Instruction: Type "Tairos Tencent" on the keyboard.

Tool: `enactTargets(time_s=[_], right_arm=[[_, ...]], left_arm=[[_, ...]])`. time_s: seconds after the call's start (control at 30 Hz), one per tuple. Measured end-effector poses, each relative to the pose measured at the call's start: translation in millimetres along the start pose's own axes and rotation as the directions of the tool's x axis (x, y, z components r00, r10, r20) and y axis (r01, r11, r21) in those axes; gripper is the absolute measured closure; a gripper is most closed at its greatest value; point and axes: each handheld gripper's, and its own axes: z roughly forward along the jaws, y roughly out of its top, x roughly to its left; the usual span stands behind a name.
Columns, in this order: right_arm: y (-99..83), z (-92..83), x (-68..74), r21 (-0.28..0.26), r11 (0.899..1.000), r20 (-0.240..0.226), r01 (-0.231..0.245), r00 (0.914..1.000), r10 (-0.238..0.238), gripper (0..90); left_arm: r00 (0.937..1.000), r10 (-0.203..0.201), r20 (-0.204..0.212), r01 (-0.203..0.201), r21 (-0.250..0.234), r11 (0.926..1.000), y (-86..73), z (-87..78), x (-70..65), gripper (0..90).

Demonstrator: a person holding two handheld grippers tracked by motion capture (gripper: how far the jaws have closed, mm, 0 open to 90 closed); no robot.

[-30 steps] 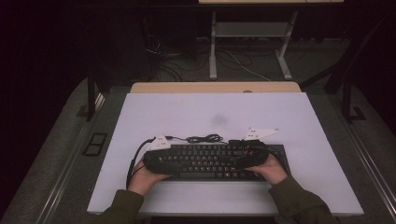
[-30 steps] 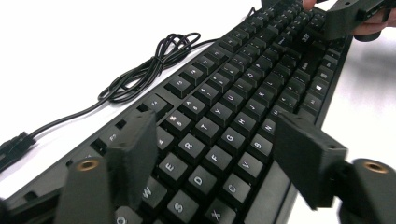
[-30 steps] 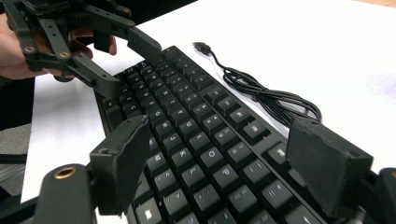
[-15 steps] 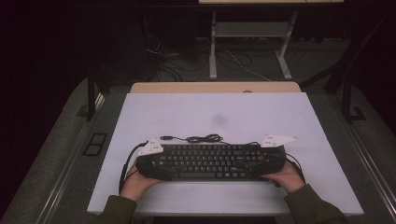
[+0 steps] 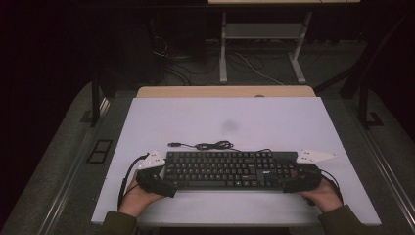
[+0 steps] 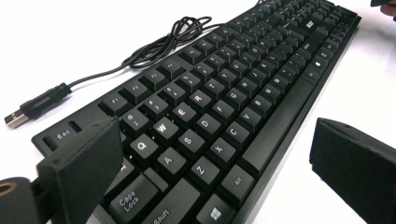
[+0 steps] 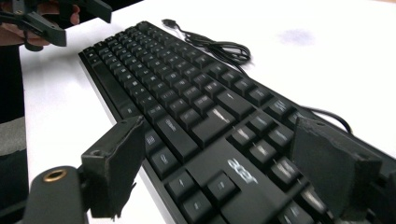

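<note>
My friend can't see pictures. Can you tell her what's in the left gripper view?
A black keyboard lies flat on a white table, stretching away from its Esc corner. The left gripper has its two black jaws open, one on each side of that near end, not squeezing it. The keyboard's black cable curls behind it and ends in an unplugged USB plug.

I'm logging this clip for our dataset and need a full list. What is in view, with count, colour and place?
Black full-size plastic keyboard: one, black, flat on the near part of the table, long side across it.
Thin black keyboard cable with USB plug: one, black, loosely coiled just behind the keyboard.
White rectangular tabletop: one, white, with a faint grey smudge near its middle.
Metal-framed furniture: one, pale, on the dark floor behind the table.
Left hand-held gripper: one, black, jaws apart astride the keyboard's left end; they have just been opening.
Right hand-held gripper: one, black, jaws apart astride the right end.
</note>
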Motion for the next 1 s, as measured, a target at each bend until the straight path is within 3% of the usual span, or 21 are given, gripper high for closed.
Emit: enactTargets(time_s=[0.1,0.43,1.0], right_arm=[[-5.1,-6.1,-3.1,-0.001,1.0,0.008,-0.008,0.9999,0.008,17.6],[-18.6,-17.6,-14.5,0.001,1.0,0.026,-0.027,0.9993,0.027,17.6],[-20.4,-18.6,-14.9,0.004,1.0,0.026,-0.028,0.9993,0.028,17.6]], left_arm=[[0.9999,-0.017,0.0,0.017,-0.013,0.9998,-0.9,-1.8,2.4,0.0],[0.9999,-0.011,-0.007,0.011,-0.021,0.9997,-0.9,-4.9,3.6,0.0],[1.0,-0.002,-0.003,0.002,-0.009,1.0,-1.0,-3.3,3.2,0.0]])
